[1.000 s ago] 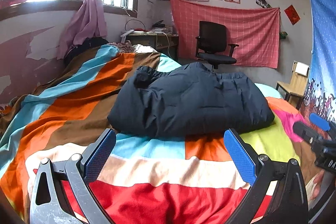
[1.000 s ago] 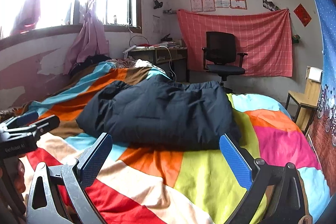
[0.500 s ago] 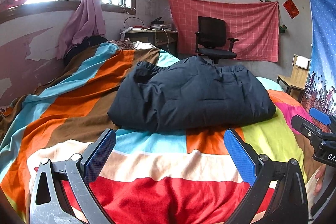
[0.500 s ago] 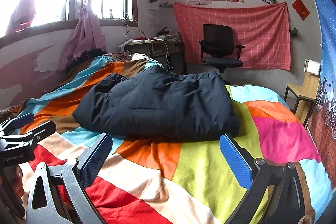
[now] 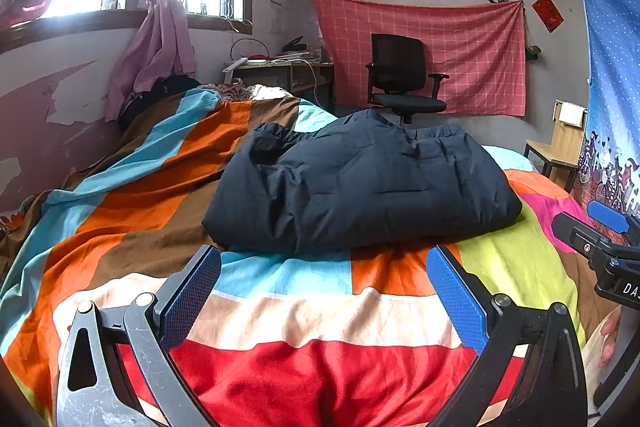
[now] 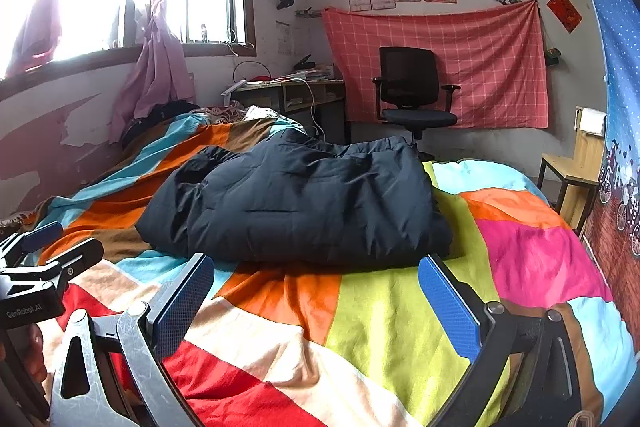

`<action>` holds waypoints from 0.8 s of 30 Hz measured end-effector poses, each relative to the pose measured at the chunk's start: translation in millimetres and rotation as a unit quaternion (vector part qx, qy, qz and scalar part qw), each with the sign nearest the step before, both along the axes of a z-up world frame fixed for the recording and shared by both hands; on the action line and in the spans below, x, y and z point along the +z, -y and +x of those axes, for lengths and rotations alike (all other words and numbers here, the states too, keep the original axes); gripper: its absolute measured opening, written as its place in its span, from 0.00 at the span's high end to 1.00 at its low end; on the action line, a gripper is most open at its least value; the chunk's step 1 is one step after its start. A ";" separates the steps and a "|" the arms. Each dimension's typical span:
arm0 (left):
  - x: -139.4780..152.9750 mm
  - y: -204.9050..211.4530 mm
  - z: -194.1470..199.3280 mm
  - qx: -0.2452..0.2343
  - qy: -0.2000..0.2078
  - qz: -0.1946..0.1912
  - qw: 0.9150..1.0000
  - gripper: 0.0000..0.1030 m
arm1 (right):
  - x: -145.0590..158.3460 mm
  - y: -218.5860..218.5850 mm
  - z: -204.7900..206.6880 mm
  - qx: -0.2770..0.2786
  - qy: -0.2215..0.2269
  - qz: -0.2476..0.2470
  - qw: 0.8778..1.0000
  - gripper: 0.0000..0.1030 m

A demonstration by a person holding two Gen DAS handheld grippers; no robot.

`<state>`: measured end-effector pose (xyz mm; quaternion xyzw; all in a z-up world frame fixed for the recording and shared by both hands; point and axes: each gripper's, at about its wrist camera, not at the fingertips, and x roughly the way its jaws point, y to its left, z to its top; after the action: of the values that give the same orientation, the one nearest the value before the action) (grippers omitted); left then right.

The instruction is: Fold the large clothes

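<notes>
A dark navy padded jacket (image 5: pixel 360 183) lies folded in a thick bundle on the bed's colourful striped cover (image 5: pixel 304 311); it also shows in the right wrist view (image 6: pixel 304 203). My left gripper (image 5: pixel 322 295) is open and empty, a short way in front of the jacket's near edge. My right gripper (image 6: pixel 316 303) is open and empty, also just short of the jacket. Each gripper shows at the edge of the other's view: the right one at the far right (image 5: pixel 600 231), the left one at the far left (image 6: pixel 48 251).
A black office chair (image 5: pixel 400 79) and a desk (image 5: pixel 280 71) stand past the bed's far end. A wooden chair (image 5: pixel 560 143) is at the right by a blue hanging cloth (image 5: pixel 612 75). The wall and window run along the left.
Both grippers have drawn slightly nearer the jacket and tilted a little; the jacket has not moved. Both stay open.
</notes>
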<state>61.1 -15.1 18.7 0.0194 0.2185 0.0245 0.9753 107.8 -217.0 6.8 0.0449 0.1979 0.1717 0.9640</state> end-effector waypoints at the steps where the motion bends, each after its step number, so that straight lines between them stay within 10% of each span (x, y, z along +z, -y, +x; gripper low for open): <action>1: 0.0 0.1 0.1 0.000 0.000 0.000 1.000 0.02 | 0.0 0.1 0.1 0.000 0.000 0.000 1.000 0.00; 24: -0.3 3.3 -1.1 0.001 0.000 0.001 1.000 0.02 | -0.4 -0.1 0.0 0.001 -0.001 0.000 1.000 0.00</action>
<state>60.0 -18.4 18.4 0.0200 0.2181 0.0251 0.9754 107.8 -217.0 6.4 0.0449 0.1986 0.1723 0.9638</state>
